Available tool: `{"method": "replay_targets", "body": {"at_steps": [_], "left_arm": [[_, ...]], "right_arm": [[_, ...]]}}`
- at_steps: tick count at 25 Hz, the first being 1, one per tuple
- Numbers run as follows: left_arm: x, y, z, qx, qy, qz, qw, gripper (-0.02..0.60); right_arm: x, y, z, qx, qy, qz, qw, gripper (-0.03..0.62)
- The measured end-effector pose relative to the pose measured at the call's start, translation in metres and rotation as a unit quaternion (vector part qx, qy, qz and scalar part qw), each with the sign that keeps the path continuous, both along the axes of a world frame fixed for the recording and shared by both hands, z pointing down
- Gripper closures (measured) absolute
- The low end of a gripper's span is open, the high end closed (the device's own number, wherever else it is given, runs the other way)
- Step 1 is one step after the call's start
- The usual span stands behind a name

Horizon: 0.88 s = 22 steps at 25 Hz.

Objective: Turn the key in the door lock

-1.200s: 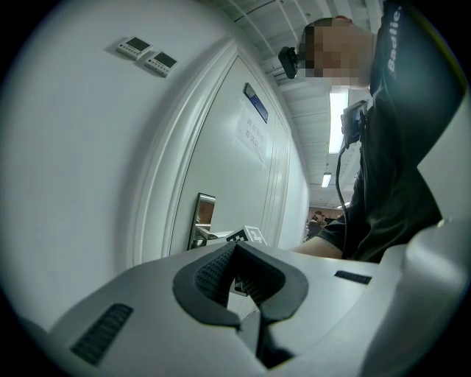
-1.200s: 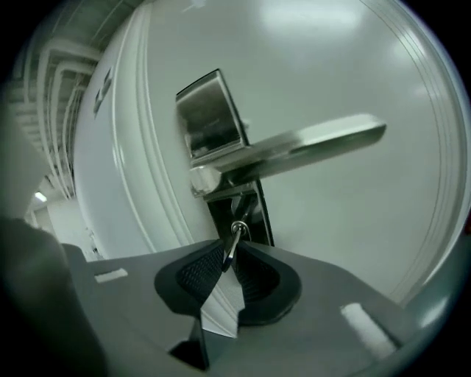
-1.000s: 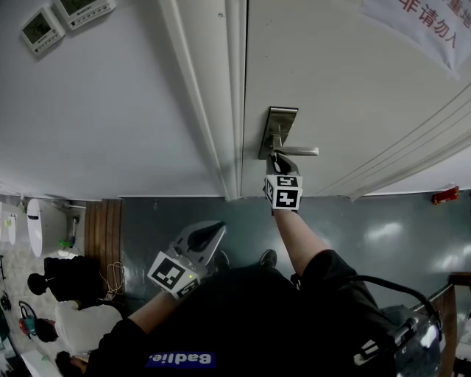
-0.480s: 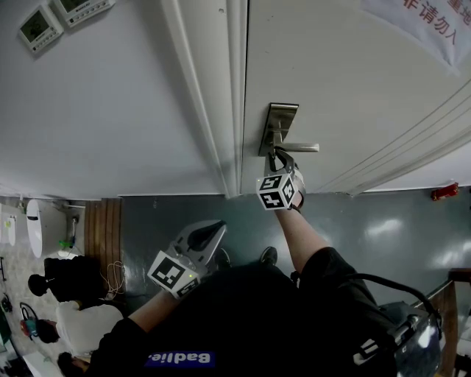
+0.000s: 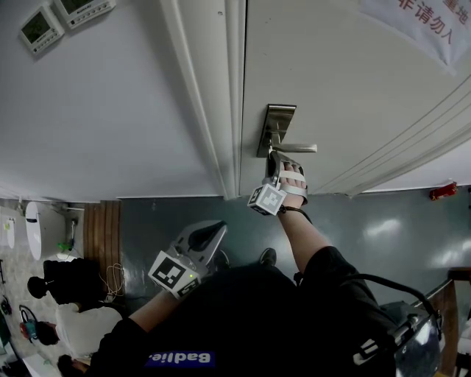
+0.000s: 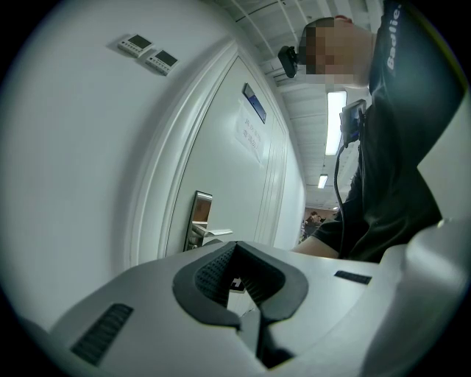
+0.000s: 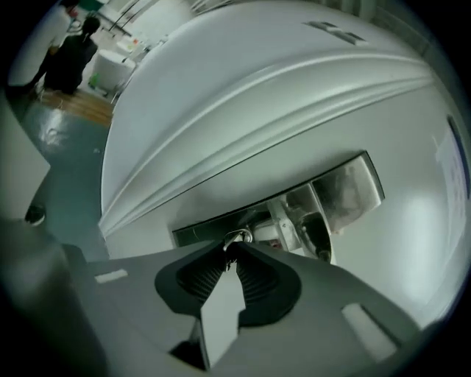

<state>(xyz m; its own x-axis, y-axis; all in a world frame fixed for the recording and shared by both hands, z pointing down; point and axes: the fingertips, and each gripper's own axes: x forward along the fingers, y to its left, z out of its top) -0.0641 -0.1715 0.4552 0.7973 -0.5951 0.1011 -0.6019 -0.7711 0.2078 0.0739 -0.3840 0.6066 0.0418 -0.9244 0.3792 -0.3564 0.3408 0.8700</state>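
Note:
A steel lock plate [image 5: 277, 127] with a lever handle [image 5: 300, 148] is on the white door [image 5: 353, 96]. My right gripper [image 5: 274, 157] is pressed up to the plate just below the lever, its marker cube [image 5: 266, 199] rolled to the left. In the right gripper view its jaws [image 7: 230, 250] are closing, pinched on the key [image 7: 237, 238], whose metal ring pokes out at the tips in front of the lock plate [image 7: 346, 188]. My left gripper [image 5: 219, 225] hangs low, away from the door, shut and empty [image 6: 235, 249]. The keyhole is hidden.
The white door frame [image 5: 221, 96] runs left of the lock. Two wall control panels [image 5: 66, 18] sit at the upper left. A printed notice [image 5: 419, 29] hangs on the door. A person in dark clothes [image 5: 70, 276] stands by a white appliance [image 5: 37, 224] at far left.
My right gripper has rolled on the key: its marker cube swung from facing me to the left, and the back of the hand now shows. The left gripper has stayed still.

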Motion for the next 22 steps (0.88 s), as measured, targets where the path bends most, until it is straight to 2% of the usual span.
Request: {"method": "replay_targets", "body": {"at_steps": [2,5,7,9,13,16,18,22], "left_arm": [[0.002,0.000,0.000,0.001,-0.001,0.002,1.0000,0.588],[0.009,0.002,0.001,-0.003,0.001,0.004,1.0000,0.588],[0.015,0.002,0.001,-0.004,0.002,0.004,1.0000,0.588],[0.019,0.003,-0.001,-0.003,0.004,0.002,1.0000,0.588],[0.025,0.006,-0.005,-0.007,0.006,-0.011,0.9999,0.588],[0.034,0.011,-0.008,-0.006,0.003,-0.018,0.9998,0.588],[0.042,0.016,-0.008,-0.006,0.001,-0.021,0.9997,0.588],[0.059,0.023,-0.009,-0.004,0.002,-0.038,0.9993,0.588]], "right_arm": [[0.000,0.001,0.002,0.006,0.041,-0.016,0.999,0.545],[0.000,0.002,0.007,0.009,0.077,-0.037,0.996,0.545],[0.000,0.002,0.007,0.011,0.090,-0.045,0.995,0.545],[0.001,0.002,0.007,0.004,0.076,-0.045,0.996,0.548],[0.003,0.017,-0.001,-0.016,0.000,-0.045,0.999,0.519],[0.007,0.038,-0.009,-0.034,-0.070,-0.051,0.996,0.511],[0.013,0.056,-0.014,-0.054,-0.143,-0.045,0.987,0.511],[0.024,0.093,-0.032,-0.081,-0.260,-0.052,0.961,0.513]]}}
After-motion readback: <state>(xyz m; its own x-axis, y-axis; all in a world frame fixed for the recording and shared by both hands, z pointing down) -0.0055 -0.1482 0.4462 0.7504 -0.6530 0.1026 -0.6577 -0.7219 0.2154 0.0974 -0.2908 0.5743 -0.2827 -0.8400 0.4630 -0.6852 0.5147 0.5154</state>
